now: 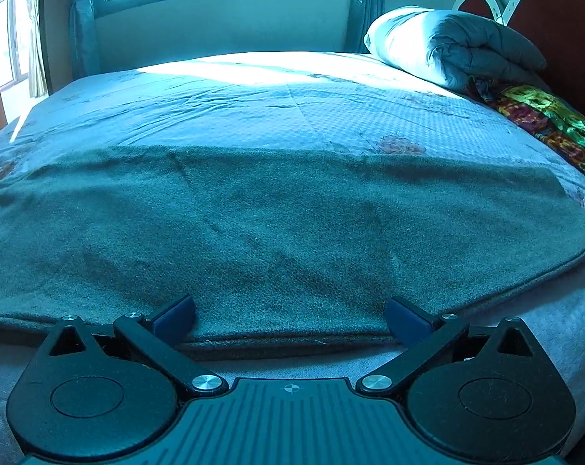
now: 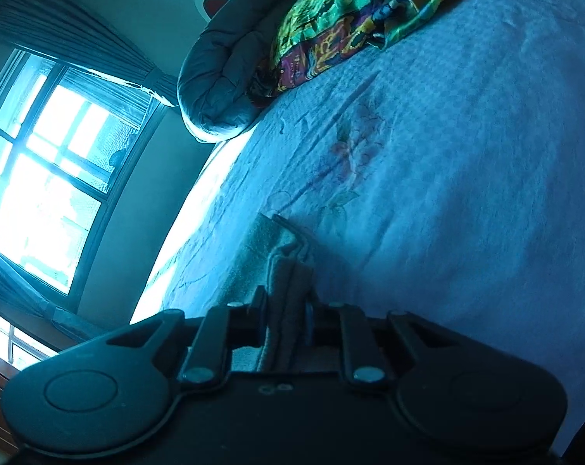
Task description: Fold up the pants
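Pants (image 1: 276, 224) are spread flat along the near edge of the bed (image 1: 253, 93). Left gripper (image 1: 290, 319) jaws are released; right gripper (image 2: 286, 310) jaws are clenched on bunched pants fabric.

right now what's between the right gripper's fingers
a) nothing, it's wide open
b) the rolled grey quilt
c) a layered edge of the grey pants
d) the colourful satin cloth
c: in the right wrist view the right gripper is shut on a bunched, layered edge of the grey pants; the colourful cloth and the rolled quilt lie far off at the head of the bed.
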Motion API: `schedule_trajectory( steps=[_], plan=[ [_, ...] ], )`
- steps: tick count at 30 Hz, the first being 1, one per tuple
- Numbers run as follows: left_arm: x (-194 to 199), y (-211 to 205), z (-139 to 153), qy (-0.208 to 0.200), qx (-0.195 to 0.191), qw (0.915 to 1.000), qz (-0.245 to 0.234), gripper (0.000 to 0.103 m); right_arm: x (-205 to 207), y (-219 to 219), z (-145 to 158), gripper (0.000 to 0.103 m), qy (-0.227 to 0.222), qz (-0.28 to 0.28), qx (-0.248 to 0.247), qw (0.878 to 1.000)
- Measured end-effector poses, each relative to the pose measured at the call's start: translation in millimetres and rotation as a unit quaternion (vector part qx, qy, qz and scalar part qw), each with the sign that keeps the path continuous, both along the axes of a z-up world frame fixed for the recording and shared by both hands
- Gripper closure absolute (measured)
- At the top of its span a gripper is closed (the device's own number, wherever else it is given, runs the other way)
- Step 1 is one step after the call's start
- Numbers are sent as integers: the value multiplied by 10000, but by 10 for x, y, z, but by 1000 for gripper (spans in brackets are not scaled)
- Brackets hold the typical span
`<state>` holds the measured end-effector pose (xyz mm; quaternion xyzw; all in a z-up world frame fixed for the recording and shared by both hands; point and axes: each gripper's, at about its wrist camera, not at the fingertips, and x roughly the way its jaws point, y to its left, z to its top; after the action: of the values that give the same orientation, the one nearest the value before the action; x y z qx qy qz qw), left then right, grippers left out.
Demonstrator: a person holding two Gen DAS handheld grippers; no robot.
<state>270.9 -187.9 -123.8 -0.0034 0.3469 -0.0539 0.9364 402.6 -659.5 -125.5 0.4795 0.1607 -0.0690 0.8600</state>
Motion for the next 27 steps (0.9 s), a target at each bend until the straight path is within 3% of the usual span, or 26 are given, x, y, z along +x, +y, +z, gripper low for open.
schedule_trajectory(
  steps=[2,5,7,11,14,16,17,18,19,21,24,26,27],
  plan=[
    [-31,260,109,-64,-332,9994,72,0,39,178,280,94,-254,237,-332,9988],
    [-147,883,245,-350,-521,9969,480,0,199,713,742,94,-648,806,-866,9909],
    [-249,1372,306,-482,-454,9946,801,0,340,1225,978,94,-851,1226,-1177,9818],
    [-574,2387,331,-601,-307,9841,1645,0,613,2349,1173,94,-1100,2084,-1618,9583],
    [-824,3051,245,-472,-418,9716,2280,0,744,3209,1089,93,-1077,2749,-1816,9380],
    [-924,3435,140,-358,-465,9615,2686,0,746,3837,888,77,-1040,3215,-1939,9210],
    [-949,3586,87,-305,-489,9570,2841,0,729,4186,732,69,-878,3608,-2206,9019],
    [-958,3697,46,-232,-516,9531,2973,0,707,4441,601,72,-542,3954,-2412,8846],
    [-976,3839,-22,-138,-630,9487,3096,0,631,4541,514,83,-542,4011,-2415,8820],
    [-1019,3973,-97,-154,-798,9444,3185,0,511,4540,458,82,-631,3820,-2436,8893],
    [-1015,3984,-172,-182,-844,9464,3114,0,595,4502,400,80,-323,3713,-2501,8936],
    [-959,3952,-218,-143,-893,9476,3063,0,699,4572,277,78,180,3932,-2521,8840],
    [-934,3928,-222,-152,-887,9489,3026,0,697,4574,273,78,154,3938,-2532,8835]
  ],
)
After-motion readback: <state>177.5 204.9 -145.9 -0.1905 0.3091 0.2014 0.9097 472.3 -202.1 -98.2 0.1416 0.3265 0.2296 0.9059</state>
